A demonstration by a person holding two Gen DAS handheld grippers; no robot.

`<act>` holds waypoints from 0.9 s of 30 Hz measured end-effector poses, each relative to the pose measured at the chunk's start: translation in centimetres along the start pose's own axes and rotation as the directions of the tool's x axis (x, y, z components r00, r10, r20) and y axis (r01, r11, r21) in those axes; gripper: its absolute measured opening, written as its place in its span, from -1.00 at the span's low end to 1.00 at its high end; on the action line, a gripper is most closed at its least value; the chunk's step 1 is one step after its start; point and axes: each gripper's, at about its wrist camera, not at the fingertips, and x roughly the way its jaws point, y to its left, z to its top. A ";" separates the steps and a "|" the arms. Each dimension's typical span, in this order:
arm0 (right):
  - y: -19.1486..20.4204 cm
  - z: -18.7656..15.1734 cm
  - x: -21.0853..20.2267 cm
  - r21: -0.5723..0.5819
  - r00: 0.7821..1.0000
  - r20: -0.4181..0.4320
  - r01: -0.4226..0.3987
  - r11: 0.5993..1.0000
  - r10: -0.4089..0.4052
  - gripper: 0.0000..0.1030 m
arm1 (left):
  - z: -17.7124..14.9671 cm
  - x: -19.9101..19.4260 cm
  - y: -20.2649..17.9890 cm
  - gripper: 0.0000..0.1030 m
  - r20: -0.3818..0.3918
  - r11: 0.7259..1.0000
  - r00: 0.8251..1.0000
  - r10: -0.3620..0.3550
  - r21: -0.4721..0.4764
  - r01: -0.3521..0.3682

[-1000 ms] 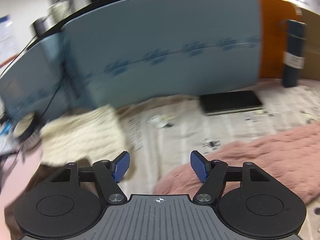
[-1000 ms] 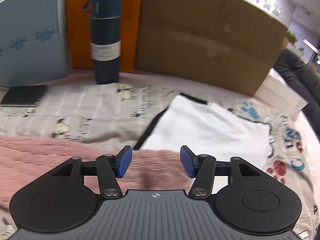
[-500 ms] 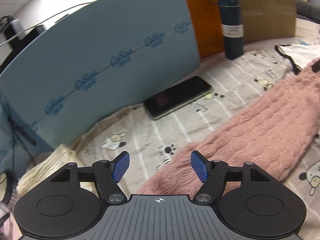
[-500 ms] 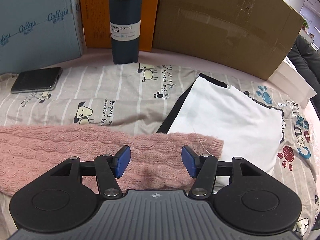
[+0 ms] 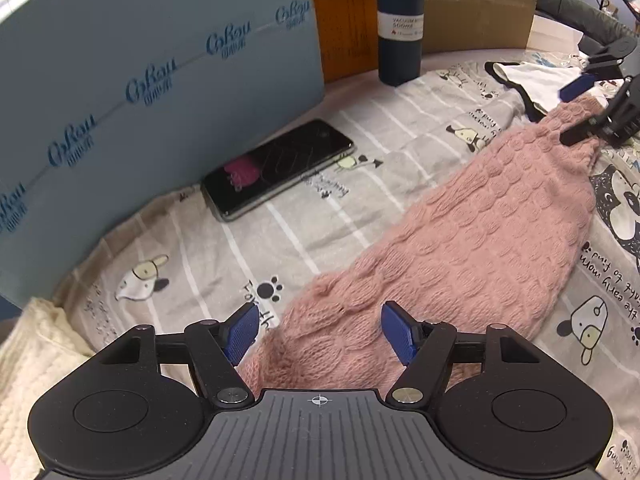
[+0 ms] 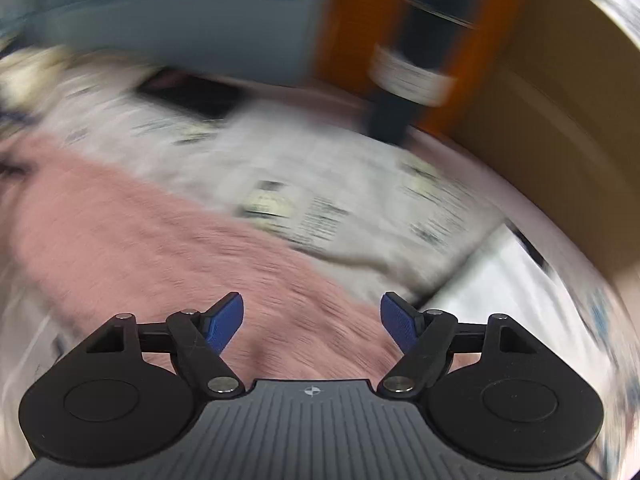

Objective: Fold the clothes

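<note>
A pink cable-knit garment (image 5: 460,232) lies stretched across the cartoon-print sheet (image 5: 304,216). My left gripper (image 5: 320,330) is open and empty, its blue pads straddling the garment's near end. My right gripper (image 6: 312,324) is open and empty just above the garment's other end (image 6: 192,248); its view is blurred by motion. The right gripper also shows in the left wrist view (image 5: 576,108), at the garment's far tip. A white garment with black trim (image 5: 532,78) lies beyond that tip and shows in the right wrist view (image 6: 520,304).
A black phone (image 5: 276,168) lies on the sheet by a blue board (image 5: 160,64). A dark blue vacuum bottle (image 5: 400,20) stands before orange and cardboard panels. A cream knit (image 5: 28,360) lies at the near left.
The left gripper has swung right and lowered onto the pink garment's near end. The right gripper has turned left and dropped closer to the garment's far end, still moving. Both stay open.
</note>
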 end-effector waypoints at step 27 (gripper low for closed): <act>-1.7 -2.8 -5.0 -0.106 0.957 0.084 -0.268 0.958 0.277 -0.88 | -3.8 -9.8 -4.9 -0.76 0.157 0.984 0.972 -0.176 0.000 0.178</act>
